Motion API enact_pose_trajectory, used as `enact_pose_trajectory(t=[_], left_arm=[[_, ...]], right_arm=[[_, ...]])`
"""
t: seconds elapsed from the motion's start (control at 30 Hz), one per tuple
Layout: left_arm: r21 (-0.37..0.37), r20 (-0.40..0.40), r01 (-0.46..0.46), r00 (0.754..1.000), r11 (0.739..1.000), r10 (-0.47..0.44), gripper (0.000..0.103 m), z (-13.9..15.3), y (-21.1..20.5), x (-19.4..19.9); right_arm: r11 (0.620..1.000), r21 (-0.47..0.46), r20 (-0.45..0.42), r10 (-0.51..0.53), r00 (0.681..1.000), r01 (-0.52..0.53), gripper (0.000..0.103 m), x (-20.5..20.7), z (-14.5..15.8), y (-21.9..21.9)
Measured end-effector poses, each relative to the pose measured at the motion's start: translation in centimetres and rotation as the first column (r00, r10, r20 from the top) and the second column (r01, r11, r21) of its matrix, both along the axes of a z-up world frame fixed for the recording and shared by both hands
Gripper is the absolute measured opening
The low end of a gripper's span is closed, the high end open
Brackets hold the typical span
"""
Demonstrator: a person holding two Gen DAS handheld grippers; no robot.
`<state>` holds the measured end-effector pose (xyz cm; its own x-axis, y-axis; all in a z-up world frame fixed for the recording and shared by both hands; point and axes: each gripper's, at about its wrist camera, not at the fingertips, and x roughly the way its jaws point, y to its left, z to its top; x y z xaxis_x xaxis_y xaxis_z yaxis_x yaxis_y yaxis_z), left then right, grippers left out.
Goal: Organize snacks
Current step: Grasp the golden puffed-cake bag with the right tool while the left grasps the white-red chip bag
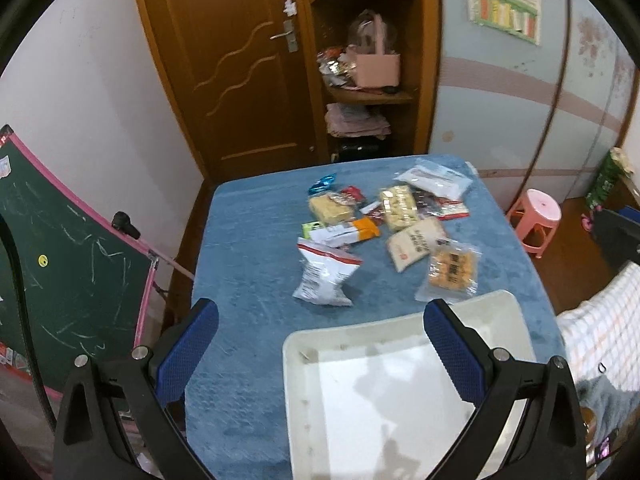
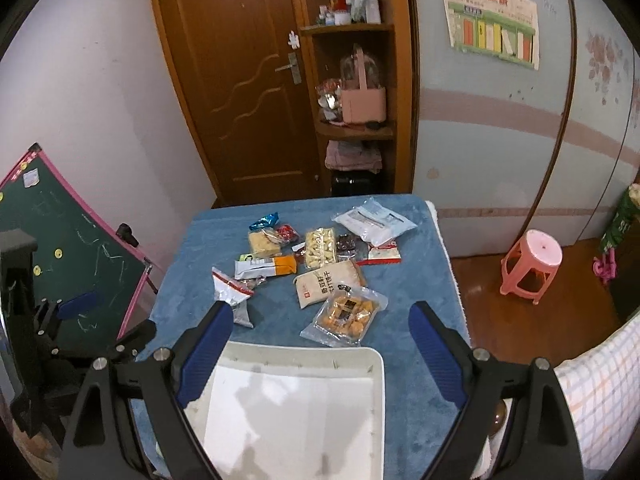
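Note:
Several snack packets lie scattered on a table under a blue cloth. Nearest are a silver bag with a red stripe and a clear bag of orange crackers. Behind them lie a beige packet, an orange and white bar and a white pouch. An empty white tray sits at the table's near edge. My left gripper hovers open over the tray's left side. My right gripper is open above the tray, with nothing between its fingers.
A green chalkboard with a pink frame leans left of the table. A pink stool stands on the wooden floor to the right. Checked fabric lies near right. A wooden door and a cluttered shelf stand behind.

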<state>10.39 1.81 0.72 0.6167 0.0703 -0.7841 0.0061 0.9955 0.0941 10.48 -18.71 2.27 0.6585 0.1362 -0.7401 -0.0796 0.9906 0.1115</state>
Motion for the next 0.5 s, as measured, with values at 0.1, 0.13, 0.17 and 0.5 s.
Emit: enact_pose_trajectory(t=[0.1, 0.13, 0.17, 0.5], left_arm=[[0.001, -0.032, -0.038, 0.999, 0.999, 0.038, 0.102, -1.6, 1.3, 2.4], [-0.005, -0.047, -0.05, 0.998, 0.999, 0.05, 0.102, -2.3, 1.8, 3.3], [-0.011, -0.067, -0.061, 0.996, 0.998, 0.06, 0.102, -3.2, 2.3, 4.3], [-0.095, -0.283, -0.119, 0.955, 0.988, 0.088, 0.102, -12.5, 4.3, 11.5]], right_arm=[[1.0, -0.005, -0.056, -0.018, 0.998, 0.018, 0.09, 2.9, -1.7, -0.5], [1.0, -0.007, -0.072, -0.02, 0.997, 0.019, 0.09, 3.6, -2.4, -0.6], [1.0, -0.011, -0.099, -0.028, 0.995, 0.027, 0.09, 4.8, -3.4, -0.8], [0.994, 0.075, -0.382, -0.05, 0.923, 0.085, 0.09, 12.4, -15.1, -2.0]])
